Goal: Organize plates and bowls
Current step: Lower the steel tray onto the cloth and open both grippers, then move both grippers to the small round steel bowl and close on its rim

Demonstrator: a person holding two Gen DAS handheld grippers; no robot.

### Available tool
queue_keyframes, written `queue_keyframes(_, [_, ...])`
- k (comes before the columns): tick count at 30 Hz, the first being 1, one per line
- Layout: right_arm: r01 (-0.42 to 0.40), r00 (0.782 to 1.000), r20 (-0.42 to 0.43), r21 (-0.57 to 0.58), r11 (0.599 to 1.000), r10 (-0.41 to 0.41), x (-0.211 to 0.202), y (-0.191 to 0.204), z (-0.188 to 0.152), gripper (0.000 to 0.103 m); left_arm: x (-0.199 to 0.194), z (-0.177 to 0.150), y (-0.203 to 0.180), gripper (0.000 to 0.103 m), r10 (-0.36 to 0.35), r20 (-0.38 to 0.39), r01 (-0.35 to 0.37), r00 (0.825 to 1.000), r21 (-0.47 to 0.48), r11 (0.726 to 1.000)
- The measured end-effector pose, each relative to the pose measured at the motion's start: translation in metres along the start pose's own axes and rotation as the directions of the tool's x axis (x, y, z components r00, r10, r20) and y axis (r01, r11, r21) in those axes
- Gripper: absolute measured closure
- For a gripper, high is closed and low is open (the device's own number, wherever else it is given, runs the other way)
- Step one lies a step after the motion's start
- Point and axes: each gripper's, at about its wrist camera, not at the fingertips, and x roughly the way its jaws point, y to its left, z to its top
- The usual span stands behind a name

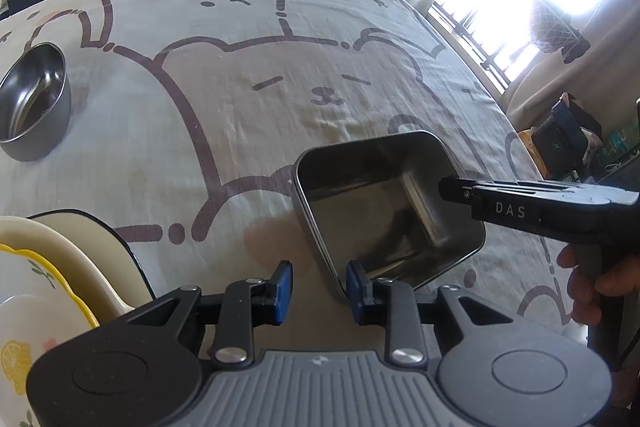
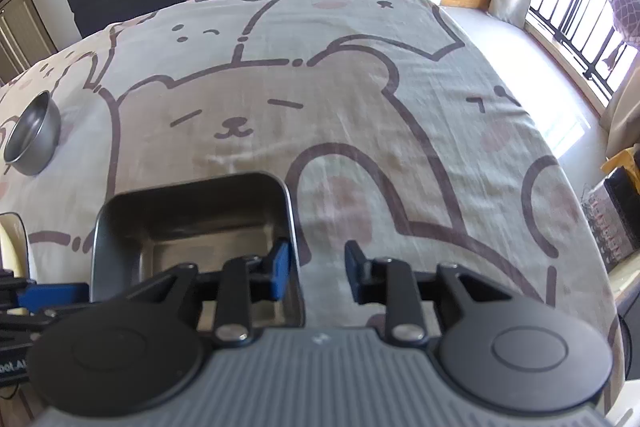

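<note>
Both grippers have let go, as I read it. On my left gripper (image 1: 319,285) the jaws stand narrowly apart, and the near-left rim of the rectangular steel tray (image 1: 384,211) runs down just inside the right blue pad (image 1: 354,281) without being pinched. On my right gripper (image 2: 316,269) the jaws are likewise part open, straddling the tray's right wall: the left pad (image 2: 280,269) sits inside the tray (image 2: 192,219), the other outside over the cloth, and I see no squeeze on the wall.

That tray sits on the bear-print tablecloth (image 1: 248,115) near the front edge, slightly skewed to me, empty and shiny inside. I judge it set down, or about to be re-gripped; I can't tell which from this alone.

To do this step well, I would clear both sets of fingers straight up and back along the walls, so no pad drags the light tray or rucks the cloth. If it must move again, I would bite on opposite walls, low, and lift level.

Further out, a round steel bowl (image 1: 34,103) stands well apart at far left. At near left is a stack of plates (image 1: 48,267): a lemon-print plate with a yellow scalloped edge on a cream one, above a dark-rimmed plate. The tray probably belongs near that stack, and thin metal slips, so I'd go slowly.
</note>
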Motion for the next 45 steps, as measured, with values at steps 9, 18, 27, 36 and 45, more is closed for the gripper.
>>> queue_keyframes(9, [-0.003,1.000,0.005,-0.002,1.000,0.003,-0.010,0.000,-0.004,0.066,-0.013,0.007,-0.004,0.072,-0.010,0.043,0.010,0.999,0.013,1.000])
queue_keyframes(18, [-0.053,0.997,0.053,-0.008,0.999,0.053,-0.038,-0.002,-0.011,0.045,-0.031,0.004,-0.006,0.062,-0.001,0.073,-0.001,0.997,0.030,1.000])
queue_keyframes(27, [-0.056,0.981,0.183,-0.019,0.998,0.059,-0.078,0.006,-0.019,0.001,-0.074,0.004,0.010,0.008,0.058,0.182,-0.069,0.982,0.052,0.996])
queue_keyframes(36, [-0.064,0.964,0.261,0.039,0.997,0.052,-0.089,0.047,-0.001,0.000,-0.124,0.013,0.077,0.000,0.201,0.339,-0.210,0.919,-0.010,0.978])
queue_keyframes(45, [-0.173,0.959,0.227,-0.019,0.985,0.173,-0.063,0.146,0.033,0.000,-0.132,0.033,0.185,0.000,0.326,0.352,-0.271,0.878,-0.195,0.942])
